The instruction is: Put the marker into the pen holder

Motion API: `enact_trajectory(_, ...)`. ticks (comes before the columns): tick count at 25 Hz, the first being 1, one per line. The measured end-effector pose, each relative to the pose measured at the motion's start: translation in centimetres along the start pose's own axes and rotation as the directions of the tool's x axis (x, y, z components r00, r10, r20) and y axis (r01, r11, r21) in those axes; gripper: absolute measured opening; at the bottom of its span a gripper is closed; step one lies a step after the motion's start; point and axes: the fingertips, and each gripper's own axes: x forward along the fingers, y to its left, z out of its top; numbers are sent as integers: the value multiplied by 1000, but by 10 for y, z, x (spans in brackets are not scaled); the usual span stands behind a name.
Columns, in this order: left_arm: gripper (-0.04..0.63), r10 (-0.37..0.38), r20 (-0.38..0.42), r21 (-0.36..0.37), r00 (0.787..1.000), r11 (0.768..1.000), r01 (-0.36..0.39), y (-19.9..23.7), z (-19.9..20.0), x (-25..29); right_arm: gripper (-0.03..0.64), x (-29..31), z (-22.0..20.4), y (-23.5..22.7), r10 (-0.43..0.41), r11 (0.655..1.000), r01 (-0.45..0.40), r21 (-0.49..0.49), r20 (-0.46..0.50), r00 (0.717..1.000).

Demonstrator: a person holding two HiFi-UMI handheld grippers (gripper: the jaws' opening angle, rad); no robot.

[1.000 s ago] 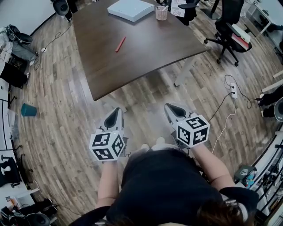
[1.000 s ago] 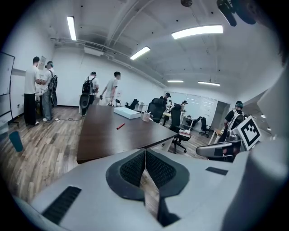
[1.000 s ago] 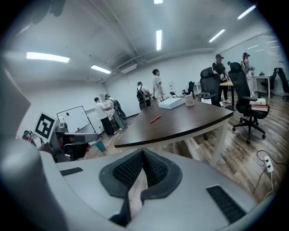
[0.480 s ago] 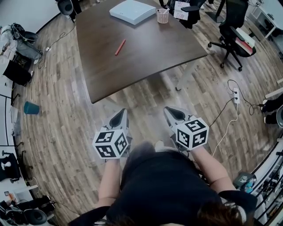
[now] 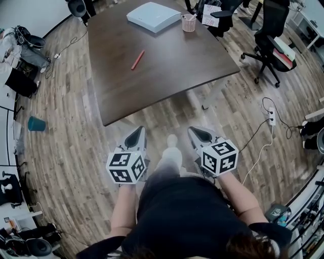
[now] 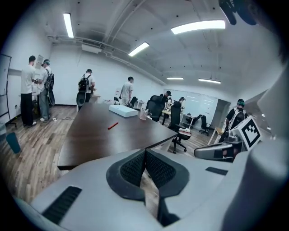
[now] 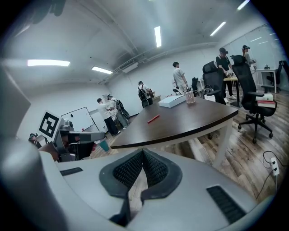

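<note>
A red marker point(image 5: 137, 59) lies on the dark brown table point(image 5: 167, 71), left of its middle; it also shows in the left gripper view as the red marker point(image 6: 113, 126) and in the right gripper view as the red marker point(image 7: 153, 119). The pen holder point(image 5: 189, 23), a pinkish cup with pens in it, stands at the table's far end; it shows as the pen holder point(image 6: 142, 114) and the pen holder point(image 7: 190, 97) too. My left gripper point(image 5: 137, 132) and right gripper point(image 5: 194, 130) hang over the floor short of the table's near edge, both shut and empty.
A flat white box point(image 5: 153, 15) lies at the table's far end. Black office chairs point(image 5: 273, 48) stand to the right, a power strip with cables point(image 5: 269, 114) lies on the floor, and a teal cup point(image 5: 34, 124) stands at the left. Several people point(image 6: 37, 88) stand at the back.
Both grippers have drifted a little forward toward the table with the person's step. A foot now shows between them. Jaws unchanged.
</note>
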Motion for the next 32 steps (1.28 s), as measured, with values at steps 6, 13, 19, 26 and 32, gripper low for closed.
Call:
enact_trajectory(6,29,23,44,46,999,999,-25,17,26,39,18,24,22,-25,-15,1000,15,1,0,1000)
enact_trajectory(13,29,37,26,67,999,997,-39,47,55,89,18,69,54,-52,-13,1000,12,-7,-39,999)
enact_trajectory(19,29,56,-1,121,998,991,-56,85,78,131,18,118,88,-65,0,1000,-1,-20,-69,998)
enact_trajectory(26,121,46,-42,99,998,994,-42,129,98,178,18,174,119,-77,11,999,-16,-41,-104,995)
enact_trajectory(32,149,50,-68,108,996,993,-42,157,108,211,18,210,136,-84,26,997,-36,-71,-139,990)
